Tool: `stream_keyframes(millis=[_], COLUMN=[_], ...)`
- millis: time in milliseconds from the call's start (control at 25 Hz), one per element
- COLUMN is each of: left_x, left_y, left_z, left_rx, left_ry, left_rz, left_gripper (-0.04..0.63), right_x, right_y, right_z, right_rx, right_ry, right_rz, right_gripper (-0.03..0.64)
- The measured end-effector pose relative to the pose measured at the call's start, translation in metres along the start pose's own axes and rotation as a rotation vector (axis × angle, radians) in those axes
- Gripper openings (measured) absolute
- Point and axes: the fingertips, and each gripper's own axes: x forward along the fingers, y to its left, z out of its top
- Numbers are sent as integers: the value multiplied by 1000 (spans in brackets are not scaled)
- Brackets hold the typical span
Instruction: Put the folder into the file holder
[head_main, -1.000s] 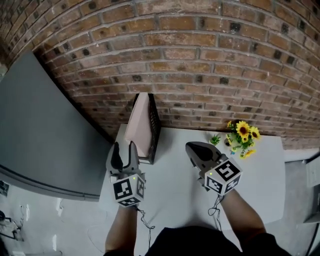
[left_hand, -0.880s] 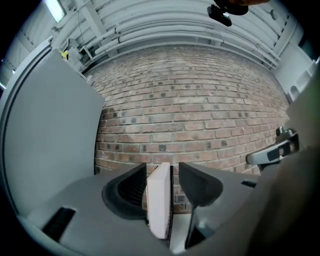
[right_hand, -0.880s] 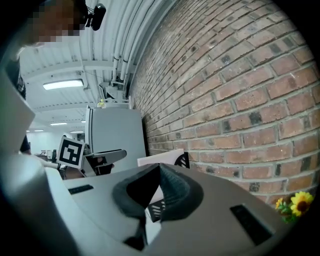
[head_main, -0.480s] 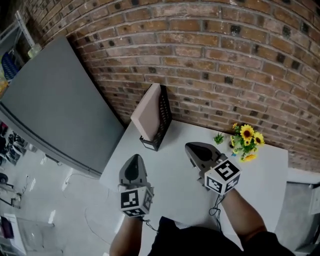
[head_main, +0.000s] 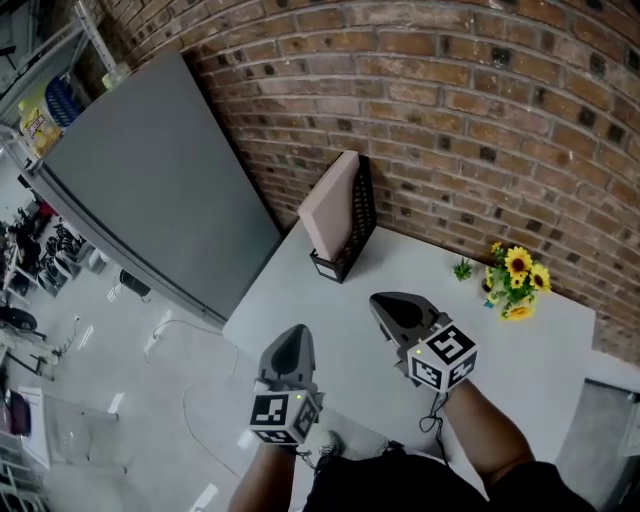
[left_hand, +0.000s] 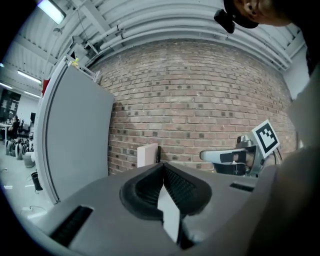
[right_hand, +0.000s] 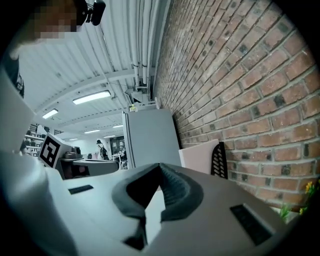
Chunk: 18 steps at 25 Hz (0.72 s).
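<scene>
A pale pink folder (head_main: 328, 205) stands upright inside the black mesh file holder (head_main: 357, 222) at the table's far left corner, against the brick wall. No gripper touches it. My left gripper (head_main: 292, 338) is shut and empty, hanging off the table's near left edge, well short of the holder. My right gripper (head_main: 388, 304) is also shut and empty over the middle of the table. In the left gripper view the folder (left_hand: 147, 154) shows far ahead, with the right gripper (left_hand: 222, 156) off to the right. The right gripper view has the folder (right_hand: 201, 157) and the holder (right_hand: 219, 160) ahead to the right.
The white table (head_main: 330, 300) carries a bunch of sunflowers (head_main: 517, 281) and a small green sprig (head_main: 462, 268) at the far right. A tall grey panel (head_main: 150, 170) stands left of the table. The brick wall (head_main: 450, 110) runs behind it. Floor shows at the lower left.
My left gripper was open beside the holder; it has closed and drawn back past the table's near left edge. The right gripper has turned a little, and the head view has swung.
</scene>
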Motion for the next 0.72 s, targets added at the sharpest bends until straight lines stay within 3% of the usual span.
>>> stream_keyframes(millis=[320,720], left_x=[-19,-41], left_y=[11,29], left_z=[-4,-3], left_rx=[-20,-33], left_ry=[-5,-12], left_rz=[-56,-223], left_gripper=[8,8], right_x=[9,7], right_y=[29,67], right_z=[-11,-13], right_rx=[-3,-17], right_ry=[25,16], right_rz=[-22,-175], right_gripper=[3,3])
